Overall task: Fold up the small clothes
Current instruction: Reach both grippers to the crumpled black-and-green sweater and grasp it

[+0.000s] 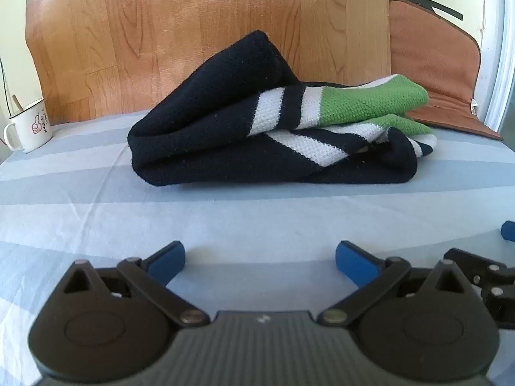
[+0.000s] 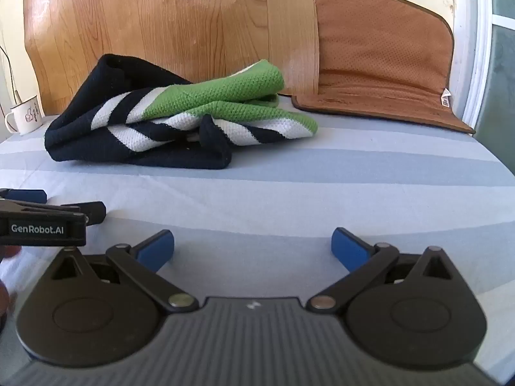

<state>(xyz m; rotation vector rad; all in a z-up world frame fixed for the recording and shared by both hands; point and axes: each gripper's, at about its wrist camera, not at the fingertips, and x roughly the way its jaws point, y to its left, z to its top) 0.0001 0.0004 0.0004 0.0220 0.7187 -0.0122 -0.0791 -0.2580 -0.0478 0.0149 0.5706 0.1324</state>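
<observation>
A small knitted garment (image 1: pixel 244 135), navy with white stripes and a green end, lies bunched in a loose heap on the blue-striped cloth. It also shows in the right wrist view (image 2: pixel 167 122), left of centre. My left gripper (image 1: pixel 260 259) is open and empty, resting low on the cloth well in front of the garment. My right gripper (image 2: pixel 252 246) is open and empty, also short of the garment. The left gripper's body (image 2: pixel 42 222) shows at the left edge of the right wrist view; the right gripper's blue fingertip (image 1: pixel 508 230) shows at the right edge of the left wrist view.
A white enamel mug (image 1: pixel 29 125) stands at the far left, also in the right wrist view (image 2: pixel 25 117). A brown padded mat (image 2: pixel 383 64) leans at the back right. A wooden board (image 1: pixel 206 32) stands behind the striped cloth (image 1: pixel 225 212).
</observation>
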